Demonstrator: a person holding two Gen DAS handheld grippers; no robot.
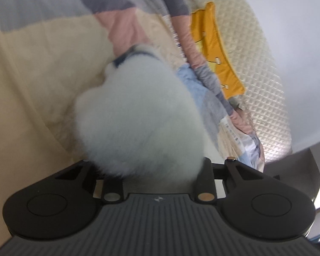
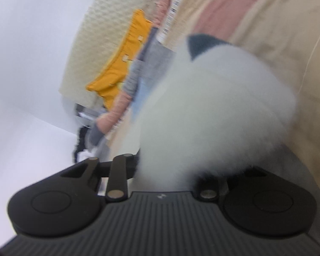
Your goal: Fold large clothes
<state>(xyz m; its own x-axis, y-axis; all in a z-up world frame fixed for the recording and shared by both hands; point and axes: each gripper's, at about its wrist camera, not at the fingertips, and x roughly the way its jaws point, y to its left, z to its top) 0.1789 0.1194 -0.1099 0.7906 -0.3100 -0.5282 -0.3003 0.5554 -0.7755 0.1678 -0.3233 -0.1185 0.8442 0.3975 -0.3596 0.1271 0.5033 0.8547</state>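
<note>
A: The white fleece garment [image 1: 138,115] is noted bunched over the patchwork quilt [image 1: 38,68], near the yellow cushion [image 1: 217,49]; soft, light, bulky.

B: Left gripper [image 1: 157,166] and right gripper [image 2: 166,170] fingers are buried in pile; clamping cannot be told. Hems are advised.

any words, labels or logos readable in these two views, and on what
No text can be read.
Small pale logo mark on the left gripper housing: too small to read.
Same mark on the right gripper: blurred.
Dark marks along the striped bedding's pale band: blurred.
Small marks on the yellow cushion: shapes, not letters.
</note>
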